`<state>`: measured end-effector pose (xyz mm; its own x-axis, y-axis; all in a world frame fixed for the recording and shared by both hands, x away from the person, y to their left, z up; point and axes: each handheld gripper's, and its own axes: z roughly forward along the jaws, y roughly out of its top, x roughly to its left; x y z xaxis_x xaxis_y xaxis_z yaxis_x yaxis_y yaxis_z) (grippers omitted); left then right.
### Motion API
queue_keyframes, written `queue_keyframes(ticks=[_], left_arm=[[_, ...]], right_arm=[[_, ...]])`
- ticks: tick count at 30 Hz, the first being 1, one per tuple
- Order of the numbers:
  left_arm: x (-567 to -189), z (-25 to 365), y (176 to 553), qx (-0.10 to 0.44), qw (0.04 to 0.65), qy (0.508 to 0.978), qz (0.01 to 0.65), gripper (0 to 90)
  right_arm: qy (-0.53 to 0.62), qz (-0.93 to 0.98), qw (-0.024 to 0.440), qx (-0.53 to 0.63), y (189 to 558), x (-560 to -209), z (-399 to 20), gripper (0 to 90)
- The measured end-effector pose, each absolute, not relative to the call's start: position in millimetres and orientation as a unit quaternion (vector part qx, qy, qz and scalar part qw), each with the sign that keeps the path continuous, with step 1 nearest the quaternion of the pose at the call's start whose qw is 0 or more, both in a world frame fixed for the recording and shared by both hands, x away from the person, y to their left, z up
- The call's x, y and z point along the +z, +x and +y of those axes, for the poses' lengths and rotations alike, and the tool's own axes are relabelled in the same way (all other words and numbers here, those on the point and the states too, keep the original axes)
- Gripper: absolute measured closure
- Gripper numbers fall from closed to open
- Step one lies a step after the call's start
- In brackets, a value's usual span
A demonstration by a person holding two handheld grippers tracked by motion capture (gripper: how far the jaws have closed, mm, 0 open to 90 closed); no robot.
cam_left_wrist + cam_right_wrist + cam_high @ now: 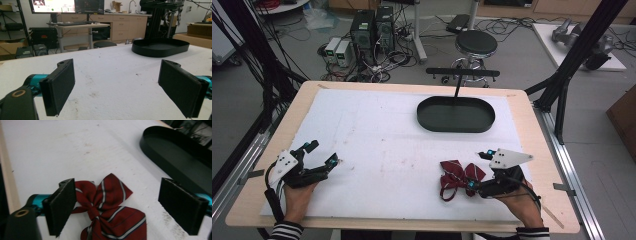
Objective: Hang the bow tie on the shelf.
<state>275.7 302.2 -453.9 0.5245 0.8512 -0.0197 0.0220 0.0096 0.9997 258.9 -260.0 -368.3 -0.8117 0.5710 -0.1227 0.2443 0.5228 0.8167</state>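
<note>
Nearer the person than the black tray [456, 115], the right gripper [478, 170] spreads its jaws around the bow tie [459, 176] without pinching, while the left gripper [322, 154] gapes empty.

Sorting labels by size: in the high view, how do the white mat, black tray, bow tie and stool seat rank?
1. White mat
2. Black tray
3. Bow tie and stool seat: look alike; the stool stands farther away, so unsure.
</note>
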Motion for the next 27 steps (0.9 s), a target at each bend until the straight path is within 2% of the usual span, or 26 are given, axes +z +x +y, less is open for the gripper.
queue_keyframes(ticks=[6, 9, 11, 21, 27], left_arm=[[-453.9, 302.1, 275.7, 0.337, 0.616, 0.619, 0.352, 14.4], [-454.0, 302.1, 275.7, 0.336, 0.616, 0.618, 0.353, 14.4], [-454.0, 302.0, 275.7, 0.337, 0.616, 0.618, 0.353, 14.4], [-453.9, 302.3, 275.7, 0.336, 0.616, 0.618, 0.354, 14.4], [-453.9, 302.6, 275.8, 0.337, 0.616, 0.618, 0.355, 14.5]], right_arm=[[0.216, 0.880, 0.158, 0.392, 262.4, -378.2, -250.1, 14.5], [0.211, 0.889, 0.155, 0.377, 263.8, -383.7, -246.4, 15.1], [0.214, 0.890, 0.147, 0.374, 264.6, -386.5, -245.8, 20.2], [0.205, 0.905, 0.134, 0.349, 268.4, -396.9, -241.0, 21.1], [0.193, 0.914, 0.121, 0.335, 268.4, -400.9, -238.2, 25.9]])
